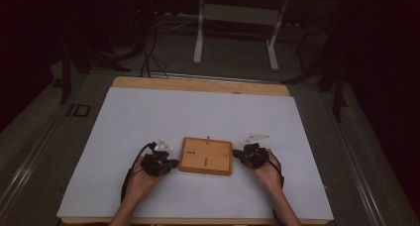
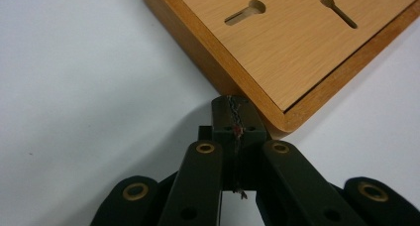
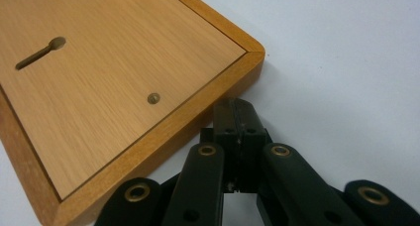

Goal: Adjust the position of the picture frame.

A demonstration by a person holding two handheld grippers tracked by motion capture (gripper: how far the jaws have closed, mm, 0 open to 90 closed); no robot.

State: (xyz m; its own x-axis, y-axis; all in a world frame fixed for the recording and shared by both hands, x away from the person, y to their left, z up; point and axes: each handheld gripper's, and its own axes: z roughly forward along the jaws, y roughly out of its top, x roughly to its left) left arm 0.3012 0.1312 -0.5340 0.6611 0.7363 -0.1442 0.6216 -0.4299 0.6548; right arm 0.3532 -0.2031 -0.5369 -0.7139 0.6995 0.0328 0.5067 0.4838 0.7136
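Near the front middle of the white-covered bench [image 1: 148, 112] lies a flat rectangular wooden board with a raised light-brown frame and keyhole slots cut in its panel [image 1: 206, 155]. Its long axis runs left to right across the bench, with the slotted face turned up. One slot lies along that axis near the left end, and another stands crosswise near the middle.

The left claw [image 1: 171, 163] sits at the board's left short side, near the front corner. In the left gripper view its jaws are pressed together with nothing between them, and the tip [image 2: 233, 107] touches the rounded corner of the wooden frame [image 2: 277, 62].

The right claw [image 1: 237, 154] sits at the opposite short side. In the right gripper view its jaws are likewise closed and empty, the tip [image 3: 236, 109] just against the frame's edge [image 3: 148, 141] below a small brass screw [image 3: 153, 98].
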